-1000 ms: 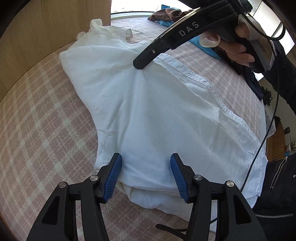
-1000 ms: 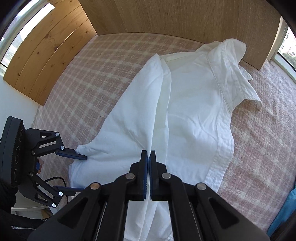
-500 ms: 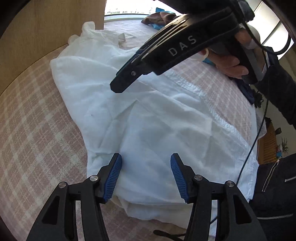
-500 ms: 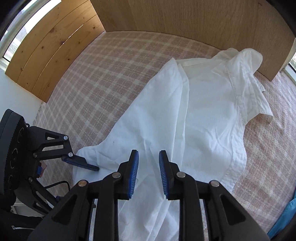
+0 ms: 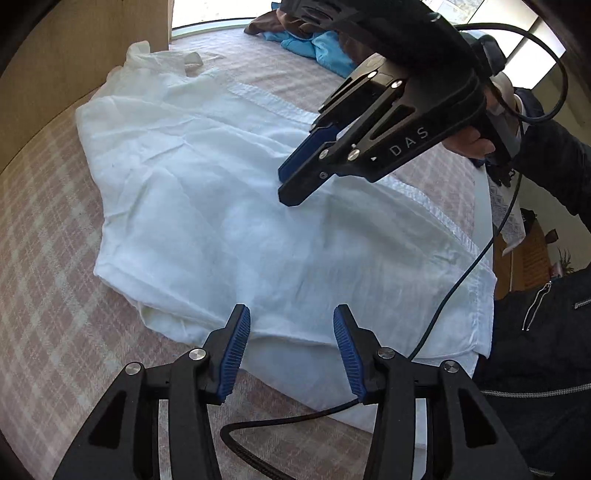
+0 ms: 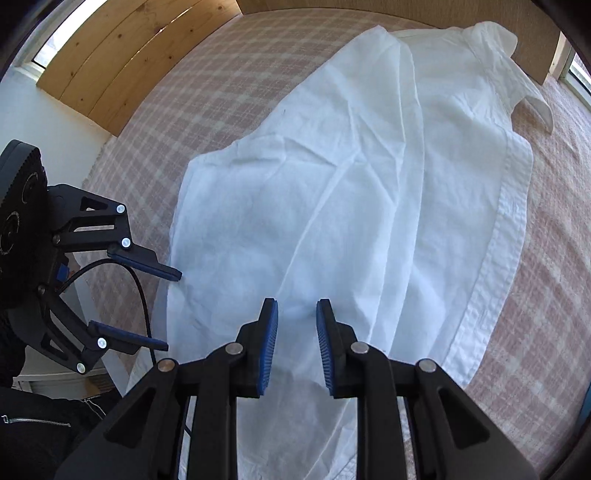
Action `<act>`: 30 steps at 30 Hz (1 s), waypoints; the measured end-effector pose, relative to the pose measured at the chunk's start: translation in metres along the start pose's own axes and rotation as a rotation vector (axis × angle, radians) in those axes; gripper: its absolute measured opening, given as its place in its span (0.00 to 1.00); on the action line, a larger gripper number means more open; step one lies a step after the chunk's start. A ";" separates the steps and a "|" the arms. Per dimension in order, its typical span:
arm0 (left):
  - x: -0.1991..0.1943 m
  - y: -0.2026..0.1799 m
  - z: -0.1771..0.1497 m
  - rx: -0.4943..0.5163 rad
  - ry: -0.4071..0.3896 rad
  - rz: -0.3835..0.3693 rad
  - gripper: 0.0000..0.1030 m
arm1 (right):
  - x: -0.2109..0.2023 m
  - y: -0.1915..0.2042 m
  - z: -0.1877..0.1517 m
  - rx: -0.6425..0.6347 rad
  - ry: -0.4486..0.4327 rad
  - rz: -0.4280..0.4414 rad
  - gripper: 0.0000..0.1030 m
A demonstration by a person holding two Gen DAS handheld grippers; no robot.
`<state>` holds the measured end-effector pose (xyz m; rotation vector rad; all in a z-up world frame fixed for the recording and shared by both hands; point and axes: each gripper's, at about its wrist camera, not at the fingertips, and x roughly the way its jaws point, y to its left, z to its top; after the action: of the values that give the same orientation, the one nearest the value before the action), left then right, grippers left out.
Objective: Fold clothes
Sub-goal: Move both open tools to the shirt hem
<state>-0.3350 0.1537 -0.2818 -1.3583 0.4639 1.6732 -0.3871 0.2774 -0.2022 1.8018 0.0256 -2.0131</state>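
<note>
White cotton, thin and wrinkled: the shirt (image 6: 351,206) lies spread lengthwise on a bed covered by a pink checked blanket (image 6: 229,85), collar (image 6: 495,40) at the far end toward the wooden headboard (image 6: 369,3), hem at the near edge. One side panel is laid over the middle, leaving a long lengthwise crease, and the stitched front band (image 6: 495,251) runs down the right side. In the left wrist view the near end shows a doubled layer at the lower left corner (image 5: 159,314).

My judgement is that the cloth is light, limp and not slippery on the blanket; it will sag and drag if lifted from one point, and it carries no risk of breaking. Good places to take hold look like the stitched band or the hem corners, where the doubled fabric gives more to pinch.

The left gripper (image 5: 291,350) hovers over the near hem, fingers spread wide and empty. The right gripper (image 6: 293,339) hangs above the shirt's middle, fingers parted with nothing between them.

Farther off, blue and brown clothes (image 5: 314,40) are heaped at the far side near the window. A black cable (image 5: 480,258) trails across the shirt's near right corner and could snag a fold.
</note>
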 end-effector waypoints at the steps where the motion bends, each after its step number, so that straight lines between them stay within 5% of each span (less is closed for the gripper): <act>1: -0.004 0.003 -0.007 -0.044 -0.003 0.028 0.42 | 0.013 0.002 -0.011 0.004 0.012 -0.003 0.21; 5: -0.020 -0.024 -0.043 -0.152 -0.027 0.044 0.48 | -0.001 -0.007 -0.054 0.069 -0.068 -0.032 0.25; 7: -0.028 -0.044 -0.062 -0.193 -0.041 0.034 0.53 | -0.013 -0.011 -0.092 0.104 -0.129 -0.022 0.47; 8: -0.031 -0.054 -0.072 -0.213 -0.048 0.029 0.55 | -0.018 -0.013 -0.116 0.123 -0.158 -0.016 0.49; 15: -0.034 -0.108 -0.125 -0.391 -0.067 -0.019 0.55 | 0.004 0.008 -0.265 0.254 -0.237 -0.081 0.49; 19: -0.019 -0.119 -0.129 -0.491 -0.067 -0.035 0.55 | 0.036 0.024 -0.302 0.277 -0.241 -0.081 0.49; 30: 0.000 -0.132 -0.116 -0.515 -0.042 -0.015 0.66 | 0.128 0.029 -0.337 0.398 -0.225 -0.082 0.49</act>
<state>-0.1600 0.1354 -0.2877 -1.6783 -0.0117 1.8811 -0.0676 0.3121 -0.3670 1.8057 -0.4020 -2.4006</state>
